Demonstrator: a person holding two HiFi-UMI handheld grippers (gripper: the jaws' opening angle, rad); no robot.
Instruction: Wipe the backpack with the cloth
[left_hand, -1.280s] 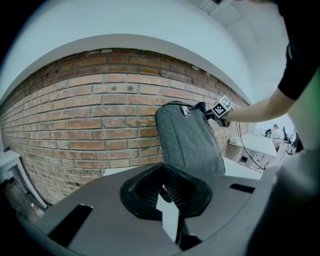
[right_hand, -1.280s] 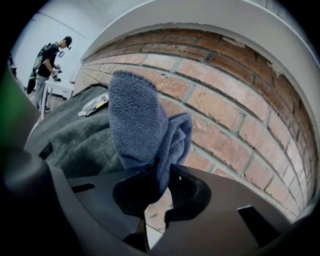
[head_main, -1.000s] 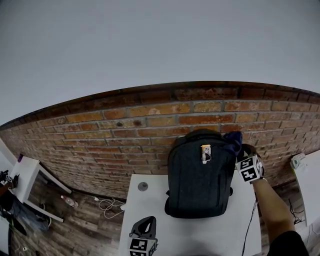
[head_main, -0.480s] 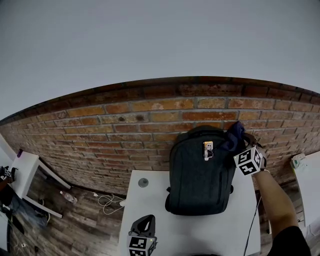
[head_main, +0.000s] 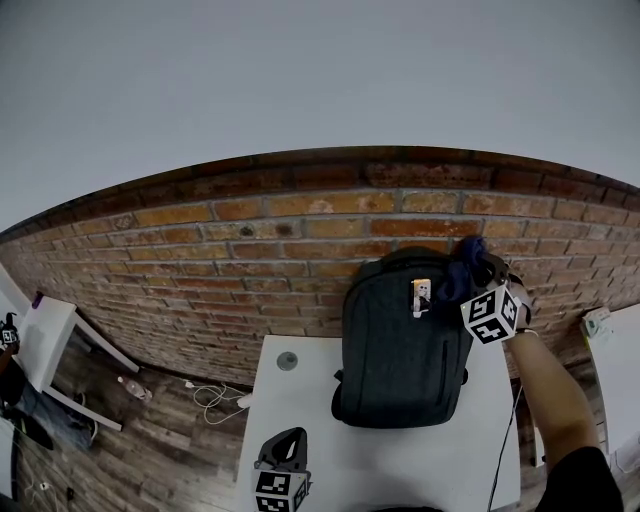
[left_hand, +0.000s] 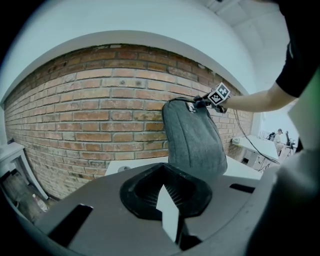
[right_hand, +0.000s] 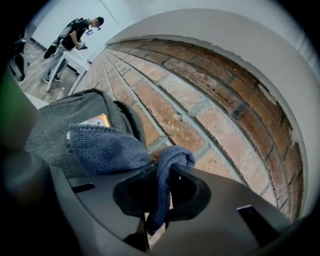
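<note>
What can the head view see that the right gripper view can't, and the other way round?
Only the head view shows the white table that the backpack stands on, and the left gripper low in front. Only the right gripper view shows the right gripper with its jaws closed on a fold of the blue cloth. Both show the backpack, the cloth at its top and the brick wall behind.

Red brick wall, pale wall above, white table, dark wooden floor, white side table at left
</note>
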